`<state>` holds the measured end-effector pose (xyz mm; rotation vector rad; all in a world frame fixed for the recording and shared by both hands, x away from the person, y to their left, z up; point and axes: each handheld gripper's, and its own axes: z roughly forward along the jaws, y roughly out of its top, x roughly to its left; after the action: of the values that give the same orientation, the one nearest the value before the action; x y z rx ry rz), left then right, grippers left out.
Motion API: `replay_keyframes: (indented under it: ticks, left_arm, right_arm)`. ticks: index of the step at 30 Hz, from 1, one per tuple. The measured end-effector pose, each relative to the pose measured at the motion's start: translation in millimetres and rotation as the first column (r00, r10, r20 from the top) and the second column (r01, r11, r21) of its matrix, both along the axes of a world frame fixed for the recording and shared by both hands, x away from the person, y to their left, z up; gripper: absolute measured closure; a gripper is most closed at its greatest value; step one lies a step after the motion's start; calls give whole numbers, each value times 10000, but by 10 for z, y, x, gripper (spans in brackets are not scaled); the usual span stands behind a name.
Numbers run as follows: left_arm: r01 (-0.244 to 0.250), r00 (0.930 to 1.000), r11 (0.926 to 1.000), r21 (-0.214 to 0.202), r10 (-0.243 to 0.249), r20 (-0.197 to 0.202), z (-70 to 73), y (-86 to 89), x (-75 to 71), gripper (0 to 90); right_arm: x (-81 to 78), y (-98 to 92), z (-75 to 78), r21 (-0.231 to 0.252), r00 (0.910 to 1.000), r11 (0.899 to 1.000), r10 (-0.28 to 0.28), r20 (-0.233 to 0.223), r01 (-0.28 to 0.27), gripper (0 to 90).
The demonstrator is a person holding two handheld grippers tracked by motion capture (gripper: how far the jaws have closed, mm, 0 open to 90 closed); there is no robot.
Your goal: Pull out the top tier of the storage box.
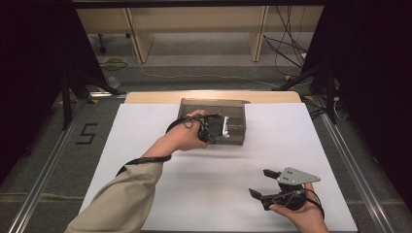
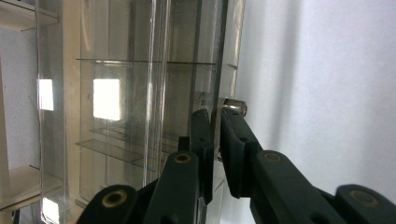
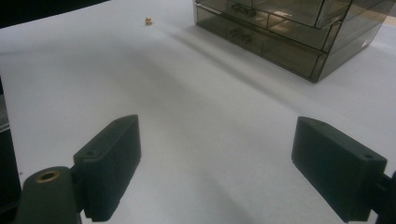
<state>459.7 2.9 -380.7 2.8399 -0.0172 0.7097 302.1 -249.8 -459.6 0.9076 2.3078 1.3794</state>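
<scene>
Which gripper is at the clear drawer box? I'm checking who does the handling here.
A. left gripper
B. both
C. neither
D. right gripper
A: the left gripper has its jaws closed on the drawer box, while the right gripper hangs open over the white table.

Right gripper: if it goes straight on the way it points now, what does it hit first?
Probably nothing soon: the open right gripper points across bare white table. The smoky drawer box lies farther off to one side; depth is unclear.
</scene>
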Motion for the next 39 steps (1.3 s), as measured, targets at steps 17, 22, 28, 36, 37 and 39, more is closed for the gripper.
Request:
replay_keyframes:
  ticks: [17,22,28,36,37,39]
  left_arm:
    - [348,9993,9989,315,-344,-133,19,-8,19,856]
    - [281,9991,9989,368,-270,-314,31,-19,36,859]
    - [323,9987,9989,337,-309,-404,35,-18,48,862]
    - [341,9985,9982,488,-320,-440,45,-29,53,863]
    - [355,9984,9981,498,-332,-465,44,-30,52,863]
    - [318,9985,9982,505,-294,-470,42,-31,45,864]
  right_arm:
    - [-2,-2,2,-3,10000,10000,3,7,-3,163]
    - [-1,-3,2,-11,10000,10000,12,5,-12,163]
    - [-1,-5,1,1,10000,10000,6,22,-6,163]
    - [-1,-6,3,-1,10000,10000,9,16,-9,163]
    - [-1,-7,2,-19,10000,10000,22,29,-22,163]
    - [-1,-8,3,-21,10000,10000,20,27,-20,164]
